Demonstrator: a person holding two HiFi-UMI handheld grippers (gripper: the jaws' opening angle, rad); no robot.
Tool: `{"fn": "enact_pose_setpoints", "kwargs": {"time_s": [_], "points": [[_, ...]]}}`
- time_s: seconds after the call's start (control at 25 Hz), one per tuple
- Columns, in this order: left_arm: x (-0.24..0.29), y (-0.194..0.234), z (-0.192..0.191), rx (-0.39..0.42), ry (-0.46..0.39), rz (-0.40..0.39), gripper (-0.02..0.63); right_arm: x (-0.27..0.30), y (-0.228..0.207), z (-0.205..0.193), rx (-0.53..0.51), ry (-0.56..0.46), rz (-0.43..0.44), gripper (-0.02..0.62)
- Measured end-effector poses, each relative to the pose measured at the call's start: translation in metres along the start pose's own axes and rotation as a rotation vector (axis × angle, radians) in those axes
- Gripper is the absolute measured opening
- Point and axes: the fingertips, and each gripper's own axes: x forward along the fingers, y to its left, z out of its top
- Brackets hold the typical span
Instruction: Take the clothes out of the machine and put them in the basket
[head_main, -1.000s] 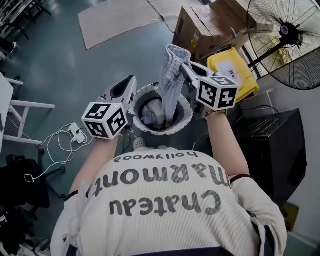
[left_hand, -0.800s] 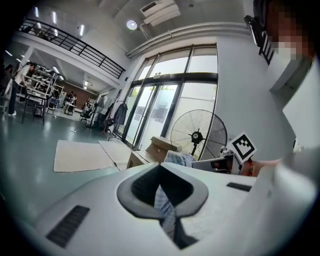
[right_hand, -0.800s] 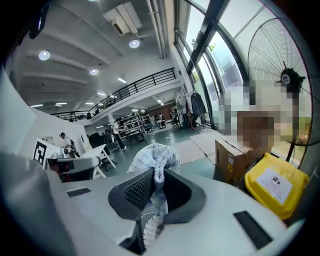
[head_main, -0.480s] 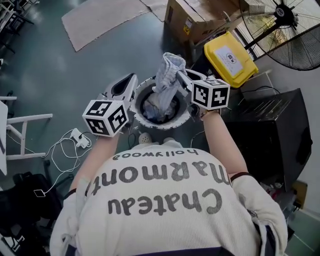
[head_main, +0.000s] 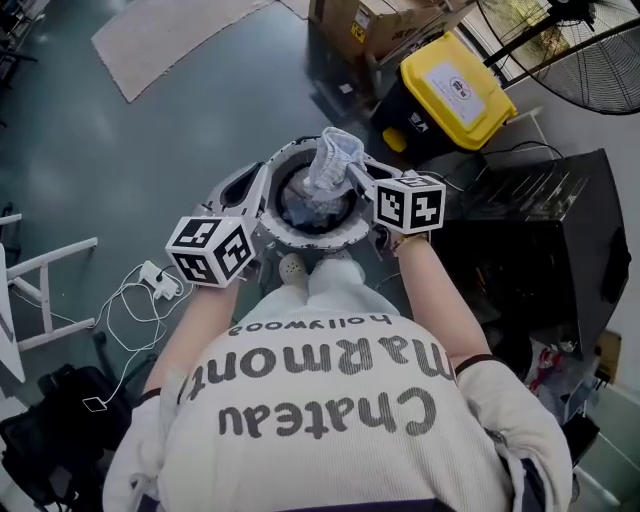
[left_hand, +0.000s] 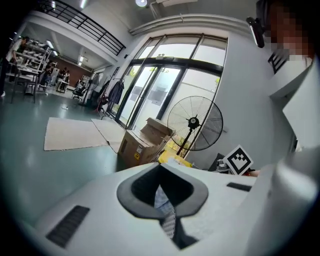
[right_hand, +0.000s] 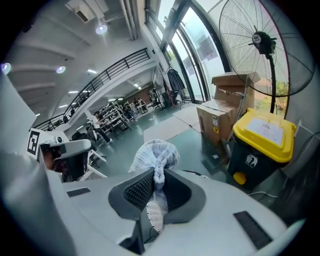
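at the left rim of the round white basket (head_main: 318, 240) the left gripper (head_main: 258, 180) has its jaws nearly together on nothing, the right gripper (head_main: 354, 172) pinches a striped pale-blue garment (head_main: 333, 158) above the basket's mouth, so the drop-off seems in hand and next calls for parting those jaws

A yellow-lidded bin (head_main: 455, 90) is set on the grey floor (head_main: 100, 150) just beside cardboard boxes (head_main: 370, 20), and a standing fan (head_main: 600, 70) is seen near it. A beige mat (head_main: 165, 45) is laid well apart, a white cable (head_main: 135, 300) is strewn at the left, and a black cabinet (head_main: 545, 250) is placed near the bin.
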Motion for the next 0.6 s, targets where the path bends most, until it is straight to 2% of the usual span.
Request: {"fn": "enact_pose_setpoints", "kwargs": {"time_s": [0.32, 0.6], "points": [[0.034, 0.032, -0.054, -0.017, 0.097, 0.031, 0.009, 0.046, -0.033, -0.053, 0.054, 0.119, 0.005, 0.061], [0.066, 0.057, -0.118, -0.042, 0.194, 0.049, 0.009, 0.09, -0.059, -0.106, 0.077, 0.243, 0.033, 0.061]]}}
